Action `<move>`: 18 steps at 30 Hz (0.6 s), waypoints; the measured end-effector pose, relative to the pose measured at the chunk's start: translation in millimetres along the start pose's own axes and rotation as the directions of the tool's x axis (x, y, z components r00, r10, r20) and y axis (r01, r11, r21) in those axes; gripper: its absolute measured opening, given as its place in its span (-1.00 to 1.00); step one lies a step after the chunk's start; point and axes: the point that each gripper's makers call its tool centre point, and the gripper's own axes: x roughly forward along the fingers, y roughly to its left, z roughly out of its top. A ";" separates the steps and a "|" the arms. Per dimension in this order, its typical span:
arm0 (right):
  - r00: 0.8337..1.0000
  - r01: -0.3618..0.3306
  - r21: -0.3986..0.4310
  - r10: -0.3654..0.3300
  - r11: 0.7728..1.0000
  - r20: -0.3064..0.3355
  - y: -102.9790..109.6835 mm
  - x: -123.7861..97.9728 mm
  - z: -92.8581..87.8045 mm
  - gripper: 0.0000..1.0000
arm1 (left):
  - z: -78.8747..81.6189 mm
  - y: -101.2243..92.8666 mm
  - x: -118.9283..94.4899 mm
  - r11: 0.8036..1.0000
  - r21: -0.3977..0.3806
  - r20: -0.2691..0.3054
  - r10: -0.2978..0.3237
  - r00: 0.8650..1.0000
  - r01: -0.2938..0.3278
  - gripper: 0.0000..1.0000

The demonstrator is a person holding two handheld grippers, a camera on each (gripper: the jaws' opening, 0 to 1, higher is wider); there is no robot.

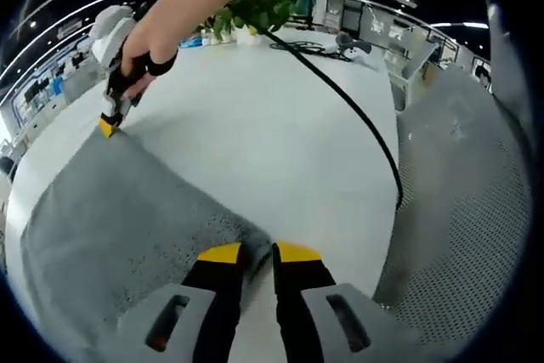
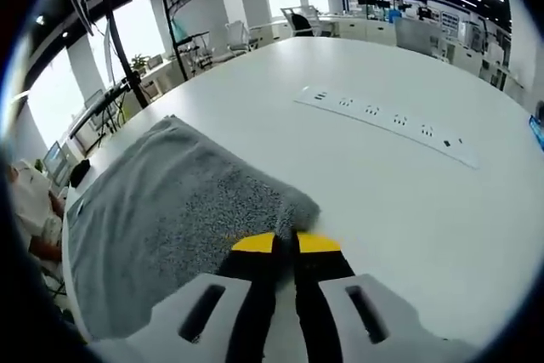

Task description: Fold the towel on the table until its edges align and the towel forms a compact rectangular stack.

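Grey terry cloth is what we are working with: the towel (image 1: 127, 227) lies spread flat on the white table (image 1: 280, 133), one long side close to the table's near edge, the rest reaching in toward the middle. We judge it light, soft and limp, with a nubbly pile that should give the jaws good friction. It will sag and drape the instant it leaves the surface, so a hold at the corners is the sensible one, both raised together to keep the lifted edge straight.

In the left gripper view, our left gripper (image 1: 252, 254) has its yellow-tipped jaws drawn nearly together on one corner of the towel, with a little cloth pinched between them. In the right gripper view, the right gripper (image 2: 286, 244) has its jaws likewise almost closed on the neighbouring corner. The right gripper also appears in the left gripper view (image 1: 109, 125), held by a hand (image 1: 149, 44) at the far corner of the same towel edge.

Further out, a black cable (image 1: 357, 116) runs across the table, a white power strip (image 2: 387, 121) lies well apart from the towel, and a potted plant (image 1: 259, 8) stands toward the far edge.
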 end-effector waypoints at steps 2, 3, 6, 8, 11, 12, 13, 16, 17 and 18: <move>1.000 0.001 -0.025 -0.001 1.000 0.002 1.6 0.1 0.4 -0.96 | 0.4 1.2 0.2 1.000 -0.002 0.005 0.004 1.000 -0.004 -0.76; 1.000 0.000 -0.028 0.000 1.000 0.004 1.5 0.1 0.5 -0.96 | 0.6 1.5 0.4 1.000 -0.001 0.008 0.006 1.000 -0.006 -0.80; 1.000 -0.010 -0.011 0.010 1.000 0.017 -1.3 -1.0 -0.1 -0.97 | 1.7 2.0 1.4 1.000 0.008 0.011 0.005 1.000 -0.005 -0.85; 1.000 -0.010 -0.012 0.010 1.000 0.018 -2.7 -2.1 -0.7 -0.98 | 3.9 1.7 3.1 1.000 0.019 0.013 -0.003 1.000 0.002 -0.87; 1.000 -0.003 -0.011 0.004 1.000 0.019 -6.9 -5.8 -2.6 -0.98 | 9.0 -1.6 7.2 0.999 0.032 0.015 -0.024 1.000 0.024 -0.87; 1.000 -0.001 -0.009 0.001 1.000 0.019 -8.6 -7.0 -3.4 -0.98 | 10.2 -2.8 8.4 0.999 0.039 0.015 -0.030 0.999 0.030 -0.87; 1.000 0.001 -0.005 -0.001 1.000 0.019 -11.4 -9.3 -5.1 -0.98 | 12.3 -5.3 10.5 0.998 0.053 0.015 -0.040 0.999 0.039 -0.87; 1.000 0.008 0.004 -0.008 1.000 0.019 -20.3 -16.0 -10.3 -0.98 | 18.7 -10.8 15.1 0.996 0.068 0.018 -0.059 0.998 0.057 -0.87; 1.000 0.012 0.006 -0.012 1.000 0.019 -23.1 -18.2 -11.9 -0.98 | 21.6 -13.8 17.4 0.995 0.079 0.020 -0.068 0.998 0.066 -0.87; 1.000 0.016 0.008 -0.016 1.000 0.018 -25.6 -20.3 -13.4 -0.98 | 23.5 -15.5 18.8 0.994 0.086 0.021 -0.073 0.997 0.070 -0.87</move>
